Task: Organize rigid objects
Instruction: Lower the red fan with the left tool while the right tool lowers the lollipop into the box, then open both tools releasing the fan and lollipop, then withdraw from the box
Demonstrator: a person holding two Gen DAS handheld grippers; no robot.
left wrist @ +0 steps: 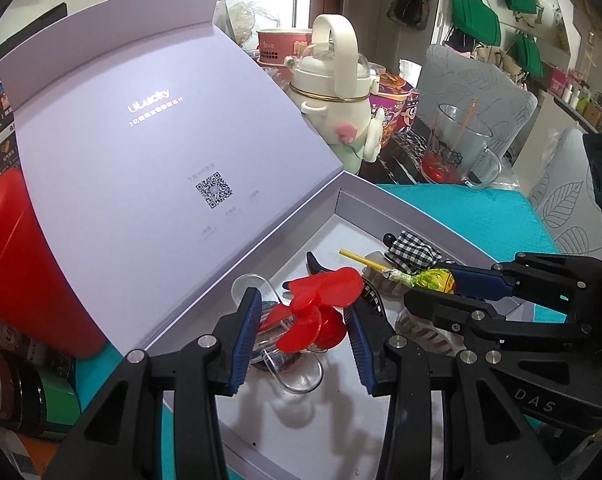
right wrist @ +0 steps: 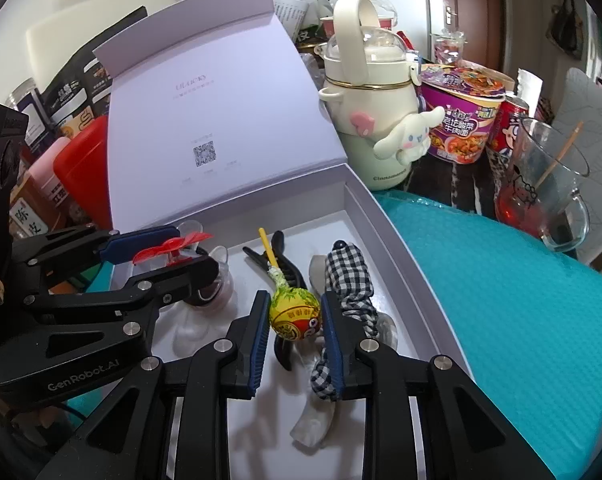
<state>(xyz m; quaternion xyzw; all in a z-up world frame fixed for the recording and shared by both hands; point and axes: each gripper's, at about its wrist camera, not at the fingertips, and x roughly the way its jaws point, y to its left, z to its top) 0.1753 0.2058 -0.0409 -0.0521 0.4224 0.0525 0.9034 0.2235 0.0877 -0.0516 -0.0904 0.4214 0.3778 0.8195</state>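
We find the left gripper (left wrist: 307, 338) with jaws clenched on the red toy fan (left wrist: 321, 306) inside the white box (right wrist: 385, 240). The right gripper (right wrist: 295, 338) grips the lollipop (right wrist: 295, 314), its yellow stick pointing to 11 o'clock, over the box floor.

wrist views angled down, sharing box (left wrist: 381, 196)

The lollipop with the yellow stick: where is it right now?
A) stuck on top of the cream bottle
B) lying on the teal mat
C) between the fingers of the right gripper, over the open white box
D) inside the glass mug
C: the lollipop sits between the pads of the right gripper, above the floor of the open white box.
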